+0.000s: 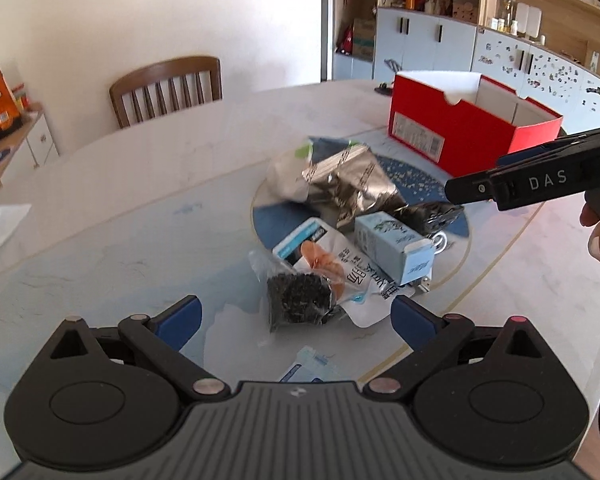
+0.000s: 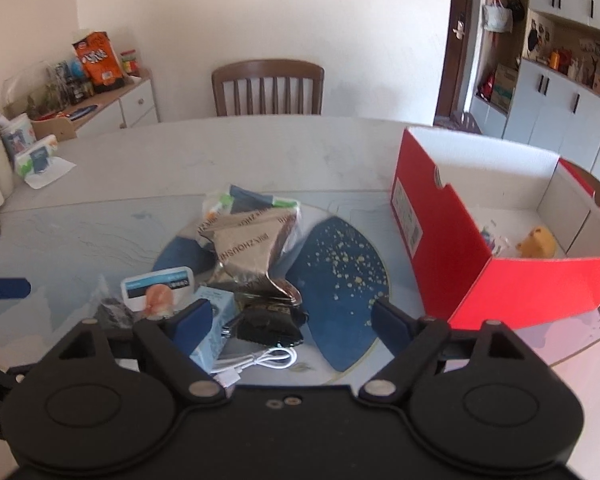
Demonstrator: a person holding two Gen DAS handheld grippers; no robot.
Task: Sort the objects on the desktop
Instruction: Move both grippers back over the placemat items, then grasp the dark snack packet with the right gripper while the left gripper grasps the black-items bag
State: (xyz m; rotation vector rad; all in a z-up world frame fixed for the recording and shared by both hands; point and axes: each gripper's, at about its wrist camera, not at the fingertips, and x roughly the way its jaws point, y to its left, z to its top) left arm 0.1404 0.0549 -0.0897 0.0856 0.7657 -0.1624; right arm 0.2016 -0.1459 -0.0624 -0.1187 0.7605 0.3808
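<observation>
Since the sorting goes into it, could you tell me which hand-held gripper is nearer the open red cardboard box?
Right. The right hand-held gripper has the open red cardboard box just beside its right finger; the left hand-held gripper sits behind the item pile, farther away.

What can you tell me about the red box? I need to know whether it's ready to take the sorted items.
The red box is an open-topped cardboard carton, glossy red outside and plain white inside, with no lid on it. A white printed label sits on one end wall, below a small notch in the rim. It stands upright on the table, right of the pile. A small yellow object and another small item already lie inside; most of the floor is bare.
</observation>
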